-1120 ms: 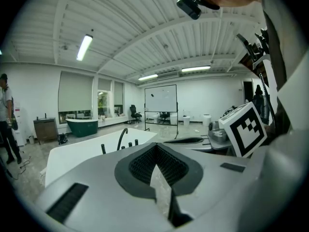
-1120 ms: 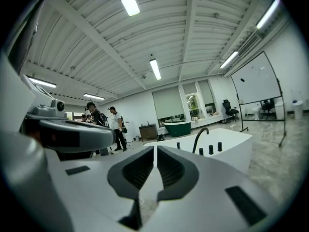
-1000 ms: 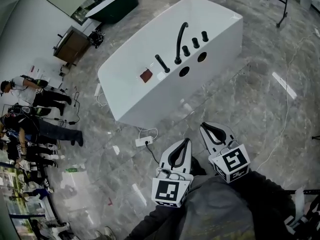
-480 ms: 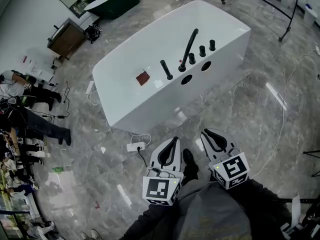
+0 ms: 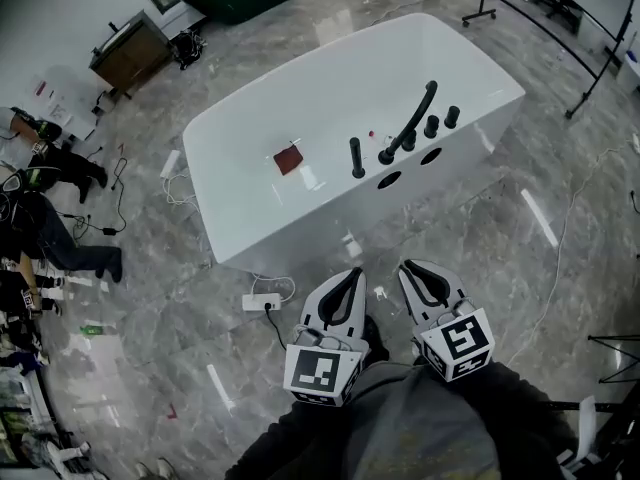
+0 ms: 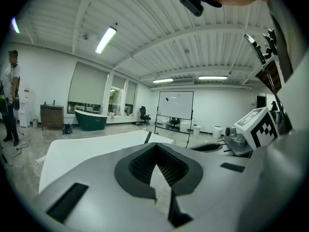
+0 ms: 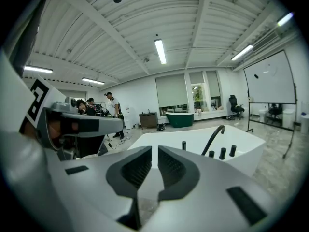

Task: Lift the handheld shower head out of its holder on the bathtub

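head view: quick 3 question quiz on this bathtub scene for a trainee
1. True or false: the handheld shower head lies on the floor beside the white bathtub.
2. The left gripper is: A) shut and empty; B) shut on the shower head; C) wide open.
3. How many black knobs stand in a row next to the curved spout?

Key:
1. False. It stands upright on the tub's deck.
2. A.
3. Three.
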